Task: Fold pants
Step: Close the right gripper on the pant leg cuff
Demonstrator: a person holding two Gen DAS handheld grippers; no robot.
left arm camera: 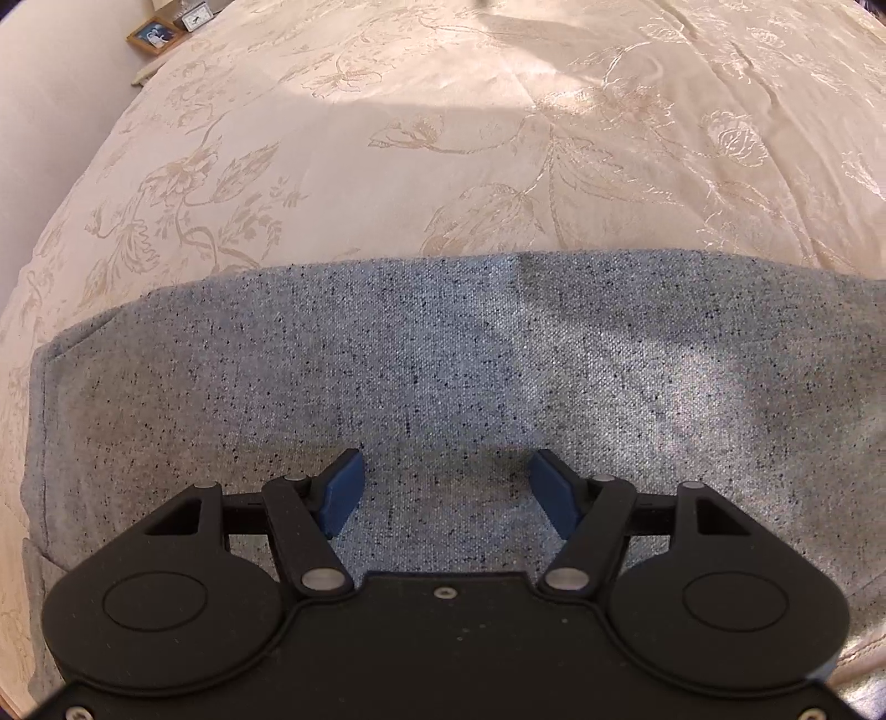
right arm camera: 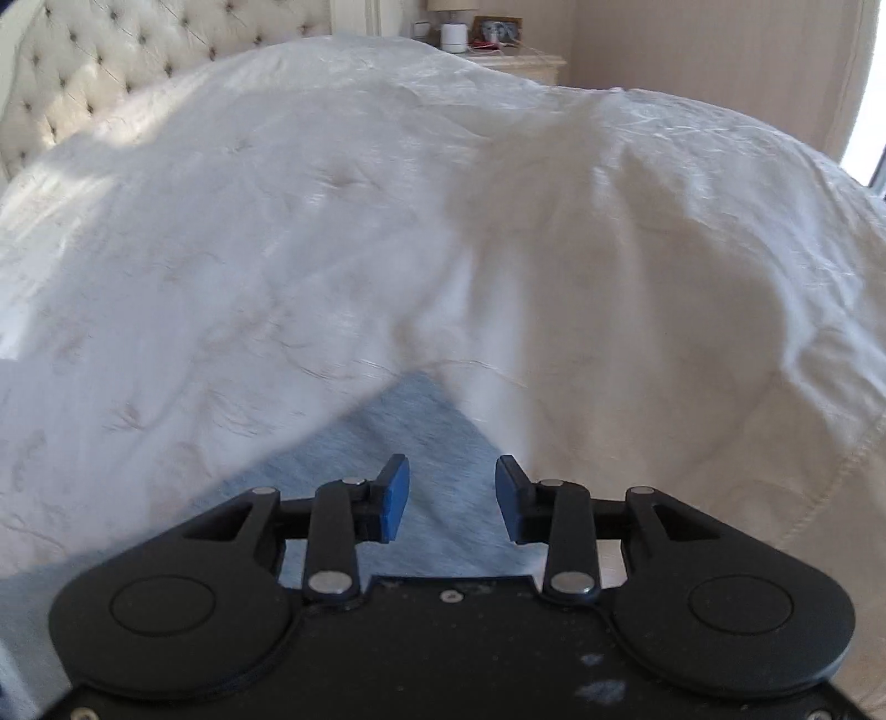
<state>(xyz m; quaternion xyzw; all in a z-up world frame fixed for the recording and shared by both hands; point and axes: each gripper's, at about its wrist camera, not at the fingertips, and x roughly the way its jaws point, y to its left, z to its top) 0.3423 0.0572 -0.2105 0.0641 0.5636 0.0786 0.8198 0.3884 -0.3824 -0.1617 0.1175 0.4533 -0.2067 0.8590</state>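
Observation:
The grey speckled pants [left arm camera: 443, 360] lie flat on the cream floral bedspread [left arm camera: 387, 138], stretching across the left wrist view with a straight far edge and a seamed end at the left. My left gripper [left arm camera: 446, 493] hovers just over the cloth, its blue pads wide apart with only flat fabric below them. In the right wrist view a corner of the pants [right arm camera: 410, 421] shows under my right gripper [right arm camera: 451, 498], which is open with nothing between its pads. That view is blurred.
The bedspread [right arm camera: 332, 221] bulges in folds ahead of the right gripper. A tufted headboard [right arm camera: 111, 72] stands at the far left, a nightstand [right arm camera: 520, 55] with a lamp and frames behind. A picture frame [left arm camera: 156, 34] and a small clock sit at the far left.

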